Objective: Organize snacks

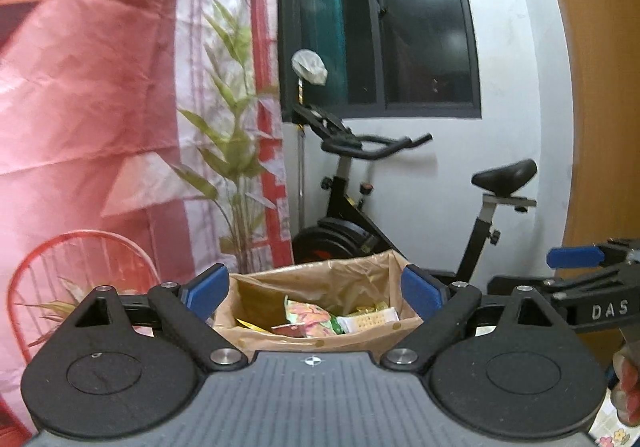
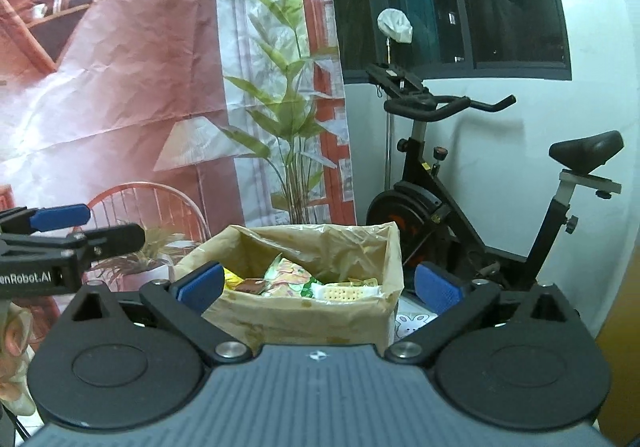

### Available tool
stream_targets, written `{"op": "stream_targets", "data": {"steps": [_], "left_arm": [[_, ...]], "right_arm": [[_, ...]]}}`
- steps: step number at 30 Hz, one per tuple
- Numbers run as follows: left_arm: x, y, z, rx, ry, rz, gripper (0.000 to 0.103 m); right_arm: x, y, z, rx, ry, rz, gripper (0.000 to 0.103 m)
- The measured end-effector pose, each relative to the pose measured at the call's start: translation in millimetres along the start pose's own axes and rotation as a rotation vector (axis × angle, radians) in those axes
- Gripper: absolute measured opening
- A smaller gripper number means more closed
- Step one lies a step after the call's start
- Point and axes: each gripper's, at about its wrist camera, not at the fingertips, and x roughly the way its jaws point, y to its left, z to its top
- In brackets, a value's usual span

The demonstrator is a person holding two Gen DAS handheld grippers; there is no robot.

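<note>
Left gripper [image 1: 314,293]: mine, jaws wide, empty. Right gripper [image 2: 318,285]: same.

Snacks [image 2: 304,281]: packets lying loose in the open box [image 2: 296,321], ahead of both tools.

Risk, as I judged it: the box's thin liner stood above the rim and could snag a finger; the grippers sat close and could knock together.

Room: open above the box; bike [image 2: 452,183] crowded its right.

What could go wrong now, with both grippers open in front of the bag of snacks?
1. The paper bag has soft, crumpled walls; a push from the left gripper or the right gripper could tip it or fold its rim inward.
2. The cracker pack lies near the top; it might slip out if the bag tilts.
3. The exercise bike stands close behind, so a wide swing could hit it.
</note>
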Motion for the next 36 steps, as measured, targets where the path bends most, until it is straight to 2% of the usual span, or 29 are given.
{"op": "stream_targets", "data": {"steps": [9,15,21,36], "left_arm": [[-43,-12,1,-0.008,-0.032,0.02,0.094],[-56,-14,4,0.003,-0.046,0.075,0.098],[-68,-12,10,-0.013,-0.071,0.074,0.098],[-75,-9,7,-0.024,-0.07,0.106,0.098]], "right_arm": [[-48,13,-8,-0.008,-0.017,0.0,0.103],[-66,14,-11,-0.002,-0.029,-0.006,0.103],[-74,16,-7,-0.008,-0.041,-0.005,0.103],[-76,12,-7,-0.009,-0.033,-0.006,0.103]]}}
